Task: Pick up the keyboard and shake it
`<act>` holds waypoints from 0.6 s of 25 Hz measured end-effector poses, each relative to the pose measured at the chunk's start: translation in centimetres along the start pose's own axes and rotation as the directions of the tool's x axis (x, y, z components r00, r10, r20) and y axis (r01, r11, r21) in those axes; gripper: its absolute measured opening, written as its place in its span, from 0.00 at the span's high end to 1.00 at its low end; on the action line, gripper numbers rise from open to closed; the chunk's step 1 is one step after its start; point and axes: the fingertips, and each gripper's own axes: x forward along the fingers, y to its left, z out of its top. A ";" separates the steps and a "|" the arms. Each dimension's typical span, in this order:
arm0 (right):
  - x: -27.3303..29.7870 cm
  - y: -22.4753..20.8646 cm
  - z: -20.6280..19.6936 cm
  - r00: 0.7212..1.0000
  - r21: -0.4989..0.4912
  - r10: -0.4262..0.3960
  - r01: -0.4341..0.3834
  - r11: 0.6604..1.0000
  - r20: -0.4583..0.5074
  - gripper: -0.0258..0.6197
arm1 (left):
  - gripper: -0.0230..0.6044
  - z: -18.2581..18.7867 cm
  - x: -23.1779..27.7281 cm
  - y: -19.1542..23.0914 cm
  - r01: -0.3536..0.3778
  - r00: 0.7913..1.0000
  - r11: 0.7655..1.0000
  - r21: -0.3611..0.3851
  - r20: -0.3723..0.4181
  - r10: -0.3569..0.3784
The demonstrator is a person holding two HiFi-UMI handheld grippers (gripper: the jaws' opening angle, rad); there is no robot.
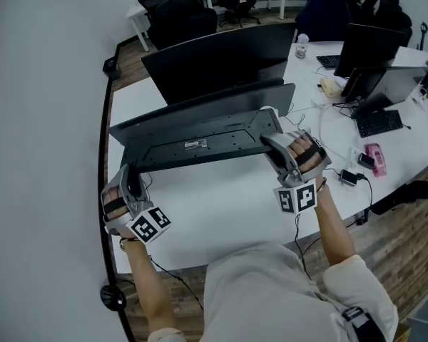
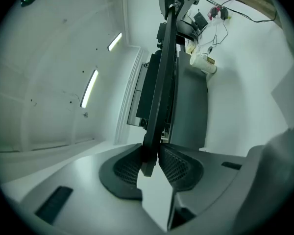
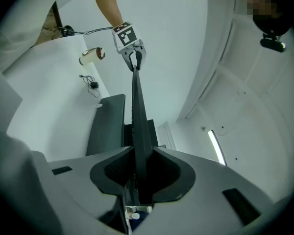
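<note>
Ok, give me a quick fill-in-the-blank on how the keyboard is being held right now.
1. The keyboard is turned so the head view sees its ____, where a small label shows.
2. The left gripper and the right gripper each have their jaws shut on one ____ of it.
3. Right behind it on the table stands a wide dark ____.

Missing words: underside; end; monitor

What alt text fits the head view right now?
The left gripper and right gripper clamp the ends of a black keyboard, holding it tilted above the white desk with its underside facing the camera. A dark monitor stands behind it.
</note>
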 end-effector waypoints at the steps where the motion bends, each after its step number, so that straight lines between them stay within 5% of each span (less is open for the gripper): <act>1: -0.6 0.6 -0.5 1.000 0.031 -0.017 0.018 0.999 -0.017 0.77 | 0.78 0.7 -0.1 0.4 -0.004 1.000 1.000 0.025 0.018 0.004; 7: -4.5 3.4 -3.1 0.987 0.187 -0.113 0.132 0.973 -0.111 0.77 | 0.78 6.2 -0.4 3.2 -0.058 0.989 0.977 0.203 0.147 0.028; 11: -6.8 2.1 -4.0 0.960 0.199 -0.233 0.261 0.945 -0.156 0.77 | 0.78 9.0 -2.6 6.5 -0.175 0.968 0.973 0.149 0.206 0.143; 15: -8.2 -1.7 -4.1 0.936 0.112 -0.324 0.340 0.934 -0.139 0.77 | 0.78 9.5 -5.3 8.9 -0.290 0.937 0.954 0.079 0.229 0.266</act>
